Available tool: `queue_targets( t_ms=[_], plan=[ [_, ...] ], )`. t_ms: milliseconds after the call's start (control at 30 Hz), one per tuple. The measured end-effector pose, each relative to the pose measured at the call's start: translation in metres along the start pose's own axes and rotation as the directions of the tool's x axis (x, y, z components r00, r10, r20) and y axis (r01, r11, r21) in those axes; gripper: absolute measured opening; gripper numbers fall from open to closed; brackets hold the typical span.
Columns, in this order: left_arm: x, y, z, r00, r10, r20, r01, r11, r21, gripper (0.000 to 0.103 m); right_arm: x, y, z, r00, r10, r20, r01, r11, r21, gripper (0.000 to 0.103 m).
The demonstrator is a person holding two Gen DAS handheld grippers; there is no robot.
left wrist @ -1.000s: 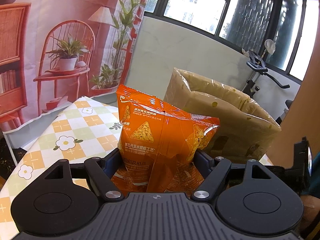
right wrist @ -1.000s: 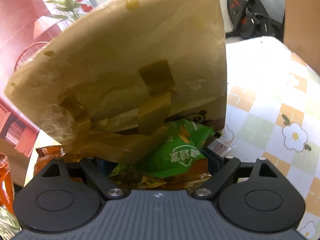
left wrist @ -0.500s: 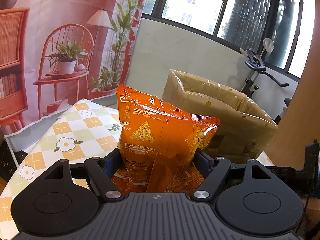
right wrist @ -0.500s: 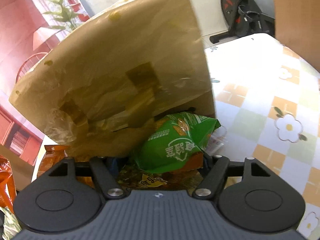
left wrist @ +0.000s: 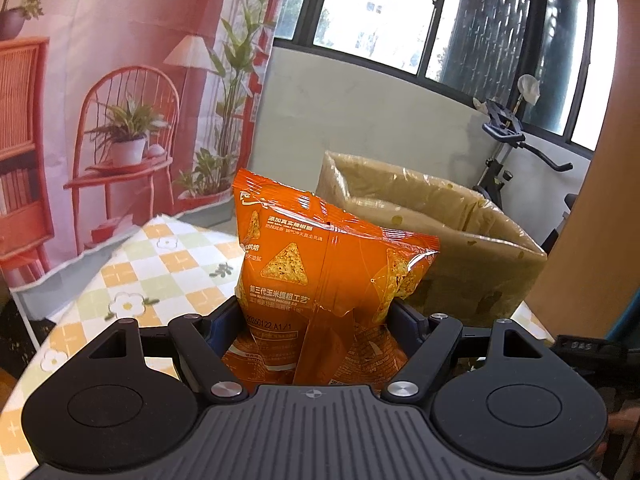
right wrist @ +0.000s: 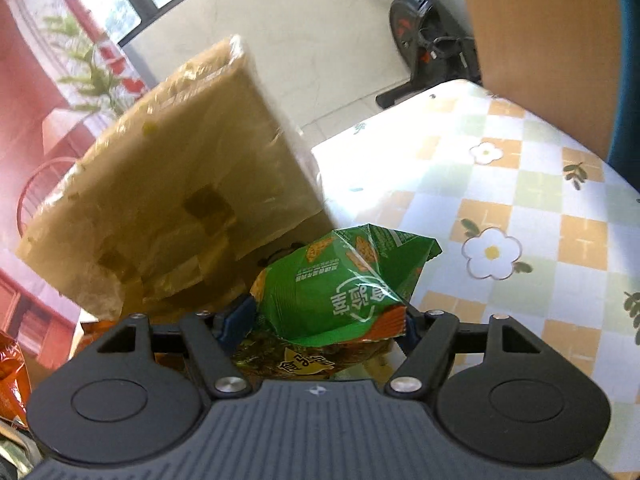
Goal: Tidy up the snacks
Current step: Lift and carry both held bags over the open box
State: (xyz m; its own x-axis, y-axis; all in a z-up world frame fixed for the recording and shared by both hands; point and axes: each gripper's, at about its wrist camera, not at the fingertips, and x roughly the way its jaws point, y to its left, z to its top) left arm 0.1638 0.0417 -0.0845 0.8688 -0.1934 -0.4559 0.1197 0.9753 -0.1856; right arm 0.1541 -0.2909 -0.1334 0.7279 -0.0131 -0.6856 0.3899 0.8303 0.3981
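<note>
Because both bags are puffed with air and made of glossy film, they will likely handle as light, slick and easily crushed, so a grip low on the body, close to the bottom seam, looks the safest place to take hold. Nearest in the left wrist view, the left gripper (left wrist: pixel 318 312) is clenched on the orange chip bag (left wrist: pixel 320 276), its jaws pressing the lower part from either side while the bag stands upright, top seam uppermost. The film creases where the jaws meet it, which suggests it yields readily and that the chips inside could break under a harder squeeze. In the right wrist view, the right gripper (right wrist: pixel 326 320) has just been closing its jaws, and the green snack bag (right wrist: pixel 340 284) sits between them, pinched and crumpled at its lower half, its print upside down. Another dark packet seems to lie beneath it, too hidden to name. Just beyond each bag stands the cardboard box (left wrist: pixel 432 236), wrapped in shiny tape, open at the top and resting on the checked floral tablecloth (right wrist: pixel 520 208); it is presumably where the snacks belong. Its taped walls look stiff enough not to buckle if a bag brushes them. Farther off are an exercise bike (left wrist: pixel 508 140) and the windows.
</note>
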Motion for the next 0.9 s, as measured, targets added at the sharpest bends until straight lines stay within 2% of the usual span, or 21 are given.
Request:
queue_targets(
  t_ms=[133,367,633,900],
  plan=[
    [-0.001,-0.002,0.011,1.0,0.004,0.026,-0.004,1.0,0.007,0.079,-0.019,-0.005,0.008,0.996,0.038,0.086,-0.04,0.999,0.028,0.073],
    [-0.007,-0.01,0.032,0.996,-0.004,0.094,0.001,0.999,0.038,0.079,-0.047,0.008,0.022,0.974,0.071,0.215,-0.075,0.997,0.011,0.073],
    [-0.002,-0.027,0.057,0.987,-0.041,0.153,0.028,0.996,0.085,0.08,-0.079,0.026,0.045,0.929,0.11,0.353,-0.092,0.993,-0.068,0.072],
    [0.016,-0.042,0.071,0.983,-0.08,0.167,0.064,0.993,0.102,0.08,-0.094,0.041,0.072,0.89,0.138,0.435,-0.081,0.986,-0.149,0.066]
  ],
)
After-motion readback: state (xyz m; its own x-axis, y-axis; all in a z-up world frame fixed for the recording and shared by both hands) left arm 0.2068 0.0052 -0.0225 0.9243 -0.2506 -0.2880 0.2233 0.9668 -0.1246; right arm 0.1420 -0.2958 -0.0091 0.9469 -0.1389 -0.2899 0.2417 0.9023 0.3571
